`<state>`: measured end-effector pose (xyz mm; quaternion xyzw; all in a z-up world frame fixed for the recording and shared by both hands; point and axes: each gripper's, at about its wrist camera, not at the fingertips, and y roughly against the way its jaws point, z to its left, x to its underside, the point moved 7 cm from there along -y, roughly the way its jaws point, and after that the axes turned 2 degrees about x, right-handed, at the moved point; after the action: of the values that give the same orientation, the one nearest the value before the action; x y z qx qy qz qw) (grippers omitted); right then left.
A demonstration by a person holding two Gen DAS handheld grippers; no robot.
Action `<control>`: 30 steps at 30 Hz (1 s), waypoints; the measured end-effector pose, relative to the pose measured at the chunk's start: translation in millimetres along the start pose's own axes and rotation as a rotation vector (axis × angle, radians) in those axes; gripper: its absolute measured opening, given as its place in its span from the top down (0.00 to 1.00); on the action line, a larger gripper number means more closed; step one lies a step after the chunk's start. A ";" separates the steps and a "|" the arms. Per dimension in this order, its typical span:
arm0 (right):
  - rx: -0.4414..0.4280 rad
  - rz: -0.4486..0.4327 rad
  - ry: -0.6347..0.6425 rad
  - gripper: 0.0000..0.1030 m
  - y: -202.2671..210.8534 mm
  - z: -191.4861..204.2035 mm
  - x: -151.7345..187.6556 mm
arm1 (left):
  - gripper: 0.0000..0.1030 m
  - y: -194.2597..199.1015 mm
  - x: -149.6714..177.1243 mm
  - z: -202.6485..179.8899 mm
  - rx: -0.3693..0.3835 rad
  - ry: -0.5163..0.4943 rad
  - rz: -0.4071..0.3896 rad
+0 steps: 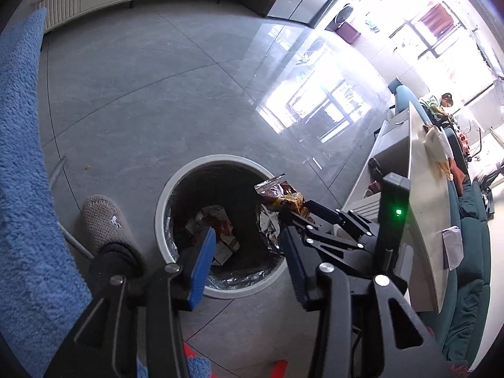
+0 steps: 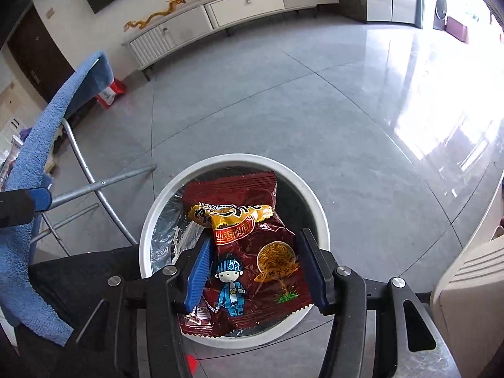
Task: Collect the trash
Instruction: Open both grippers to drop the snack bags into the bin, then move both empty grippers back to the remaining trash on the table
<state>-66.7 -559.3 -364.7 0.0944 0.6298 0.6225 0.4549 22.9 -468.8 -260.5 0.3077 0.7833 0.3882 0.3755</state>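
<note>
A round white trash bin (image 1: 163,198) with a foil-like liner stands on the grey floor; several wrappers lie at its bottom (image 1: 217,230). It also shows in the right wrist view (image 2: 318,208). A dark red snack packet (image 2: 249,252) with a cartoon boy hangs over the bin's mouth between the jaws of my right gripper (image 2: 255,267), which stand wide apart; whether they touch it is unclear. In the left wrist view the packet (image 1: 280,195) sits at the tip of the right gripper (image 1: 307,212). My left gripper (image 1: 249,252) is open and empty above the bin.
A blue towel (image 1: 22,163) hangs over a metal-framed chair (image 2: 85,163) at the left. A grey slipper (image 1: 104,220) is beside the bin. A white TV cabinet (image 2: 239,9) lines the far wall. A grey table (image 1: 428,208) and teal sofa (image 1: 472,245) are at the right.
</note>
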 end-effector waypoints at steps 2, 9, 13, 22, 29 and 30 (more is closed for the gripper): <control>0.005 -0.002 0.005 0.44 2.0 0.3 0.4 | 0.59 13.2 0.3 -3.8 0.004 -0.007 -0.023; 0.028 -0.007 0.030 0.41 10.0 9.5 -1.5 | 0.59 59.1 10.1 -1.0 0.002 -0.009 -0.102; 0.014 -0.038 0.053 0.41 28.6 24.2 -7.7 | 0.59 86.2 17.1 7.5 -0.026 -0.010 -0.160; -0.051 -0.203 0.131 0.41 106.5 76.3 -40.1 | 0.59 173.2 41.1 31.6 -0.173 -0.032 -0.360; -0.126 -0.299 0.221 0.41 162.5 138.7 -51.5 | 0.59 236.9 82.9 68.1 -0.242 0.037 -0.463; -0.140 -0.309 0.236 0.41 169.4 149.1 -51.9 | 0.59 245.6 89.1 75.4 -0.249 0.053 -0.476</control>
<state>-10.1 -455.6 -165.5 -0.1090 0.6410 0.5942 0.4734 85.0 -246.4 -117.0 0.0560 0.7896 0.3900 0.4705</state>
